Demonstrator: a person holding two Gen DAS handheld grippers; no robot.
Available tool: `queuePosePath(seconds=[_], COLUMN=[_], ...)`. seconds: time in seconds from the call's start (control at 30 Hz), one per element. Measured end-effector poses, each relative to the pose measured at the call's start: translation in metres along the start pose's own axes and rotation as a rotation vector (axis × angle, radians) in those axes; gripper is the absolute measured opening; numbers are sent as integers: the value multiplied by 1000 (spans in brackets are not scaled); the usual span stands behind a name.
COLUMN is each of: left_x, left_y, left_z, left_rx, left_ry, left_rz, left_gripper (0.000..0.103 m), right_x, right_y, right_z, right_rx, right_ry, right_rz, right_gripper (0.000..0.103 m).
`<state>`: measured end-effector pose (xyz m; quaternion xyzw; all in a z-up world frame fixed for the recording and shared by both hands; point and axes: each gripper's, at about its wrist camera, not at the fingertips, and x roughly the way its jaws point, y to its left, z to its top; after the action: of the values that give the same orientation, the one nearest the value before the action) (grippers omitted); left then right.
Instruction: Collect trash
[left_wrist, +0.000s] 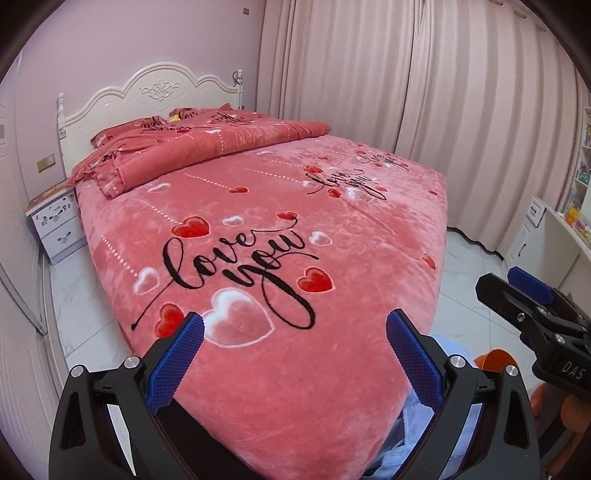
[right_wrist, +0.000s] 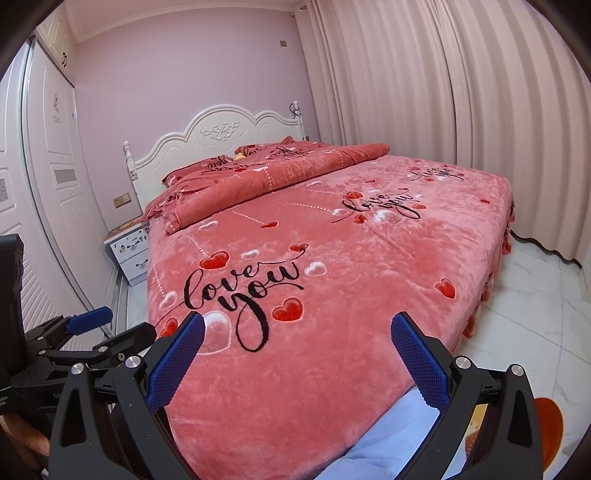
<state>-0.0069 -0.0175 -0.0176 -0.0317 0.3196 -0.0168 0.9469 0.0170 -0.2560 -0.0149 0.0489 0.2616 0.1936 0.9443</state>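
Both the left gripper (left_wrist: 294, 334) and the right gripper (right_wrist: 297, 334) are held with jaws apart and empty, low in frame over the bed (left_wrist: 332, 229). No trash is seen, so its handling cannot be judged.

A bed (left_wrist: 258, 229) with a pink blanket printed with hearts fills the room. A folded quilt (left_wrist: 199, 151) lies near the white headboard (left_wrist: 147, 92). A small nightstand (left_wrist: 55, 225) stands beside it; curtains (left_wrist: 406, 92) hang behind.
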Motion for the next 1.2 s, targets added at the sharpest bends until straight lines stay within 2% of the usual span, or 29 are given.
queuePosePath(seconds=[1.2], left_x=[7], left_y=[-3], left_z=[-3], left_rx=[35], left_ry=[29], left_rz=[-5], left_gripper=[97], right_x=[13], right_y=[-7], right_z=[-5], right_rx=[41], right_ry=[41], right_rz=[4], right_gripper=[99])
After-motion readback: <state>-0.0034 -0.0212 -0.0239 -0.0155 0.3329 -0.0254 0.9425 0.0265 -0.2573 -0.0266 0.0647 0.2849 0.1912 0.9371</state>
